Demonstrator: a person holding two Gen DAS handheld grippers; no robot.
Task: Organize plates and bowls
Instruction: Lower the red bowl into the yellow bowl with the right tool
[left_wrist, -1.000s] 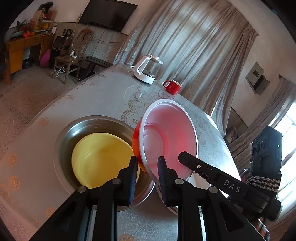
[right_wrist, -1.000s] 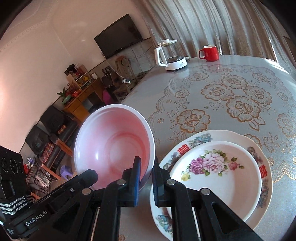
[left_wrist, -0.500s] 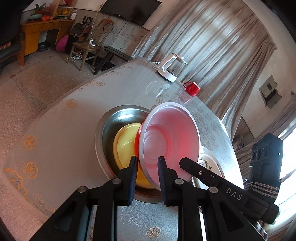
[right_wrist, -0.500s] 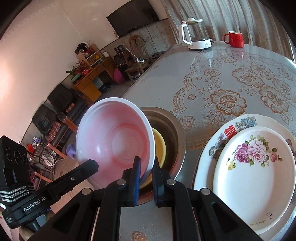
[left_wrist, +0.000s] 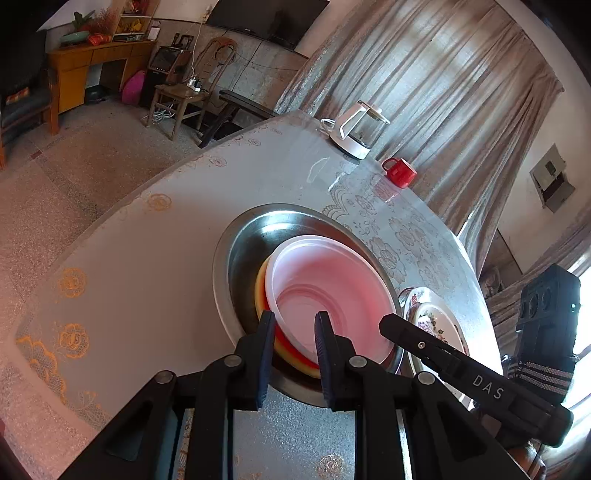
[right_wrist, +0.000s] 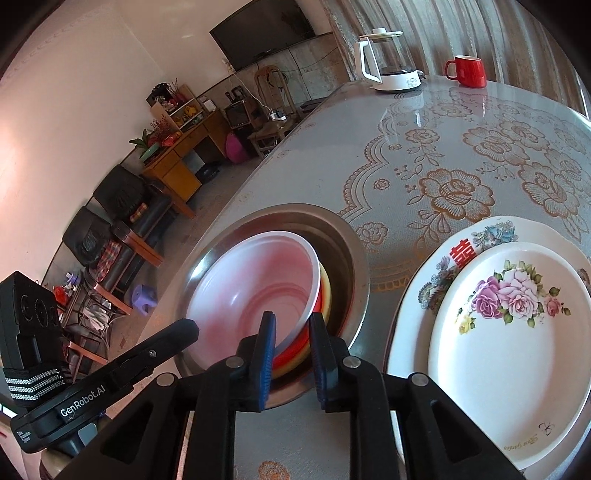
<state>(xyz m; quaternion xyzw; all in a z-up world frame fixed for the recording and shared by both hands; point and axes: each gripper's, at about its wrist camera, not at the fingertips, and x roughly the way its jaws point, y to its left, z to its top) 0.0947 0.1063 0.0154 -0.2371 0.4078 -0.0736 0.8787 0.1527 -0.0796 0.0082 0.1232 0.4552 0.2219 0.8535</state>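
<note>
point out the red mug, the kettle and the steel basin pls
red mug (right_wrist: 468, 72): right wrist view, on the mug's body.
kettle (right_wrist: 388, 61): right wrist view, on its glass jug.
steel basin (left_wrist: 240, 258): left wrist view, on the bare inner wall.

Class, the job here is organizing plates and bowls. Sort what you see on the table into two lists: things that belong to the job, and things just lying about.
Belongs to the job:
- red plastic bowl with white inside
- yellow plastic bowl under it
- wide steel basin holding both
- small floral plate
- large floral plate beneath

Lying about:
- white glass kettle
- red mug
</note>
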